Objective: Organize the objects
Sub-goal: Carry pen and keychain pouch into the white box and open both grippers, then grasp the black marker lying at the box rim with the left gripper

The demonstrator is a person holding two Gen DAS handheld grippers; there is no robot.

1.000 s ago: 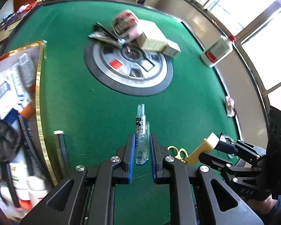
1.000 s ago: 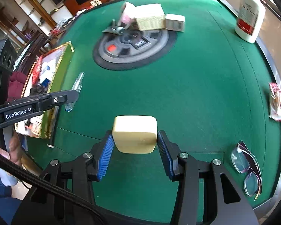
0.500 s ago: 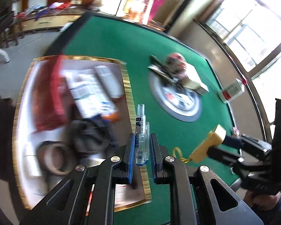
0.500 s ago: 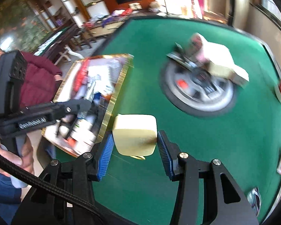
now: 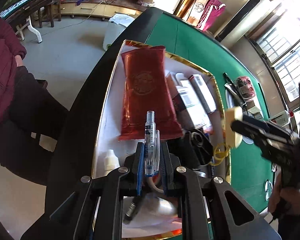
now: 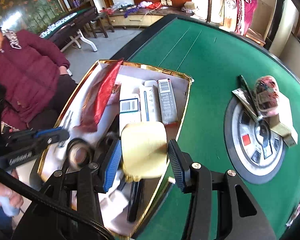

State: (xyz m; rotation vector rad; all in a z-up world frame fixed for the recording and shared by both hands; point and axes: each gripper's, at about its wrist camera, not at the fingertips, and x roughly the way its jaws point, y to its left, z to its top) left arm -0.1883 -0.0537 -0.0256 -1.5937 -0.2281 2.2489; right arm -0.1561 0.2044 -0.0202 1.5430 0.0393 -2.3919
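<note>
Standing upright at lower centre, clear pen (image 5: 151,140) pinched in left gripper (image 5: 151,156) over gold-rimmed tray (image 5: 218,92) — cream block (image 6: 144,150) clamped in right gripper (image 6: 145,160) at centre frame, above tray's near end on green table (image 6: 210,64).

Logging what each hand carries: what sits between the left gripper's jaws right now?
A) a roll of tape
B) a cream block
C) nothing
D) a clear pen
D: the left gripper is shut on the clear pen, which sticks out ahead of the blue pads above the gold-edged tray.
</note>
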